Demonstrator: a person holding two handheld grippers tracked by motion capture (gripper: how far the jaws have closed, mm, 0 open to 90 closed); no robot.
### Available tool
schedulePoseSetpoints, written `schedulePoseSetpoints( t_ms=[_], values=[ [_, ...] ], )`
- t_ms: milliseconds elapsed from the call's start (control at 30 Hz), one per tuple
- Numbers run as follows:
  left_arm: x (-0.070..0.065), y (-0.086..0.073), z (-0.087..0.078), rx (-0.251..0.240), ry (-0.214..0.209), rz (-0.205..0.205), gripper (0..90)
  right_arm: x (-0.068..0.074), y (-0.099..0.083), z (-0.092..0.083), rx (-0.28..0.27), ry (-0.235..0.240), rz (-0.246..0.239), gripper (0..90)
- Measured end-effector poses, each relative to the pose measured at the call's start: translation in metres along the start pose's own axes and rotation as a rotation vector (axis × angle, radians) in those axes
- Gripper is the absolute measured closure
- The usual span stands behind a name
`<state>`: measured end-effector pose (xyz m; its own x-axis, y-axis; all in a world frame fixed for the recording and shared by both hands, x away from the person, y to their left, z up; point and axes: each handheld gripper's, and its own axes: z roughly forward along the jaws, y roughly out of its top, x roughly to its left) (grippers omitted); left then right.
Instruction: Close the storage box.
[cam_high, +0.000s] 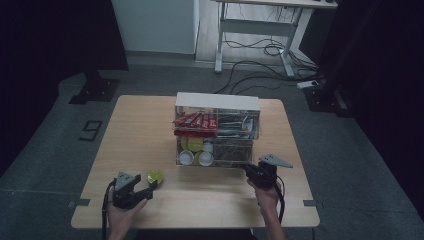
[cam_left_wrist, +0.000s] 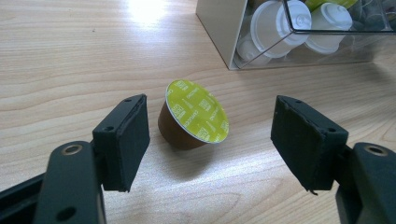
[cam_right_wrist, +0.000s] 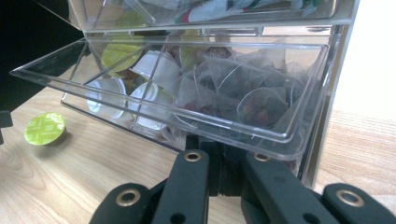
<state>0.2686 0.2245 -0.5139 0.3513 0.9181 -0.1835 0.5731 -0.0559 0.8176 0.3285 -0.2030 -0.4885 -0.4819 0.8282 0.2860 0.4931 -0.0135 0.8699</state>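
green-lidded brown coffee capsule (cam_left_wrist: 194, 115) sits alone on the light wooden table (cam_high: 150, 125), tilted on its side with the foil lid facing up and toward the camera, apart from the clear acrylic two-tier drawer organiser (cam_high: 217, 129). left gripper (cam_left_wrist: 210, 140) is released: jaws stand wide on either side of the capsule, pads not touching it. so either it's just been set down or not yet picked; can't tell which from this. in the high view the capsule (cam_high: 155, 175) lies just past the left gripper (cam_high: 150, 189), left of the organiser's front.

right gripper (cam_right_wrist: 223, 179) is clenched under the front lip of the clear bottom drawer (cam_right_wrist: 187, 107), apparently pinching its handle, though the contact itself is hidden. drawer is pulled out and tipped down; white capsules (cam_right_wrist: 105, 93) and pyramid tea bags (cam_right_wrist: 252, 102) inside.

judgement: drawer-open step done. left: either grasp the capsule and drop it in the capsule compartment, or close the drawer.
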Motion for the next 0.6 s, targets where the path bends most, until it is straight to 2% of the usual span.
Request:
schedulePoseSetpoints(
  t_ms=[600],
  values=[
    [0.000, 0.000, 0.000, 0.003, 0.006, 0.005, 28.4, -0.002, -0.011, -0.005, 0.032, 0.001, 0.017, 89.0]
  ],
)
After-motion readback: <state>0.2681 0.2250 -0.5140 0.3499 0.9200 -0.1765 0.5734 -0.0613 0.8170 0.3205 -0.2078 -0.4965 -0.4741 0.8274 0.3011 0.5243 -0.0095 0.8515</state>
